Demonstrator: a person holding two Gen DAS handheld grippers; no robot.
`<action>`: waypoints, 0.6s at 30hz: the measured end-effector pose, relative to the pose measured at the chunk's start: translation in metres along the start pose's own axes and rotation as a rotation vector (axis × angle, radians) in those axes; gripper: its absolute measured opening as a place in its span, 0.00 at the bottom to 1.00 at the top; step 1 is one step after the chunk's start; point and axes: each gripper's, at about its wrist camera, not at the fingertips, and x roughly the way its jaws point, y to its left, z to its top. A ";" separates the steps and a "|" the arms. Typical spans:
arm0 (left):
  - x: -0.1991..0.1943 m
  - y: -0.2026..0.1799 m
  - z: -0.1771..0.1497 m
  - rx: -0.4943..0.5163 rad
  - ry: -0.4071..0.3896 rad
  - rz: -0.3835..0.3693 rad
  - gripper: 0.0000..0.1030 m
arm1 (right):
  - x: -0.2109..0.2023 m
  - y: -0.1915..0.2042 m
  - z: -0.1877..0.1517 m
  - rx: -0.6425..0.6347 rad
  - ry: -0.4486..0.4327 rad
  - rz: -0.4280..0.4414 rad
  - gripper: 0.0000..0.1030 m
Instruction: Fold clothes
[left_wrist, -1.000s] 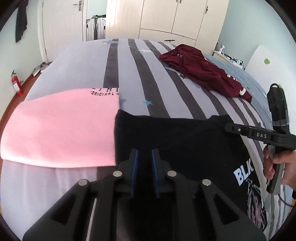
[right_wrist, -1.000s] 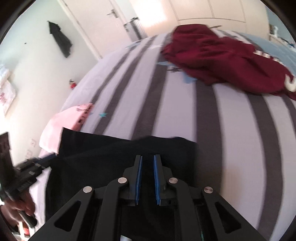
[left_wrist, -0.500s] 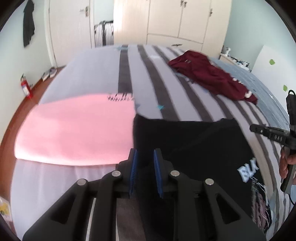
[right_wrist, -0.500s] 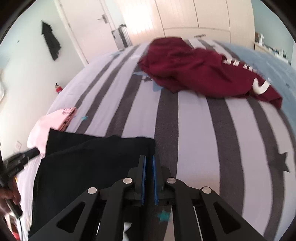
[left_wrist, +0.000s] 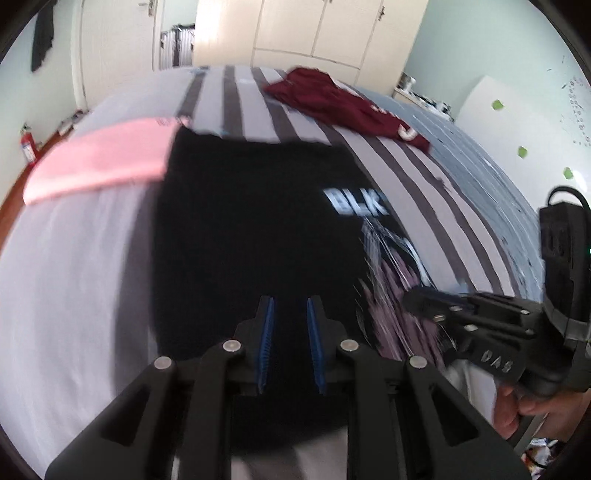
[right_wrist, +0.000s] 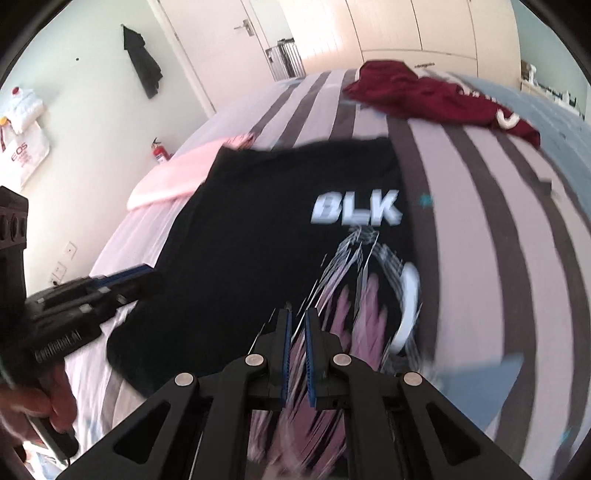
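Observation:
A black T-shirt (left_wrist: 255, 206) with a white "BLK" print (right_wrist: 356, 208) lies folded flat on the striped bed. My left gripper (left_wrist: 290, 306) hovers over its near edge, jaws slightly apart with nothing between them. My right gripper (right_wrist: 296, 318) is over the printed part of the shirt, jaws nearly together, and I cannot tell whether cloth is pinched. Each gripper shows in the other's view: the right one (left_wrist: 424, 299) at the right, the left one (right_wrist: 144, 277) at the left.
A folded pink garment (left_wrist: 99, 158) lies beside the black shirt's far left. A crumpled maroon garment (left_wrist: 332, 99) lies at the far side of the bed (right_wrist: 498, 229). Wardrobes, a door and a fire extinguisher (left_wrist: 27, 144) stand beyond.
Both grippers have pulled back toward the near edge of the bed. The black shirt now lies with its print facing up. The left jaws have opened slightly.

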 end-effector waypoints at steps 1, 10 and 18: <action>0.000 -0.002 -0.006 -0.001 0.006 -0.007 0.16 | 0.000 0.002 -0.009 0.009 0.008 0.016 0.08; 0.008 -0.006 -0.075 0.010 0.043 0.026 0.16 | 0.005 0.003 -0.064 0.033 0.013 0.026 0.08; -0.010 0.003 -0.064 0.000 0.020 0.048 0.16 | -0.008 0.002 -0.070 0.006 0.033 0.003 0.08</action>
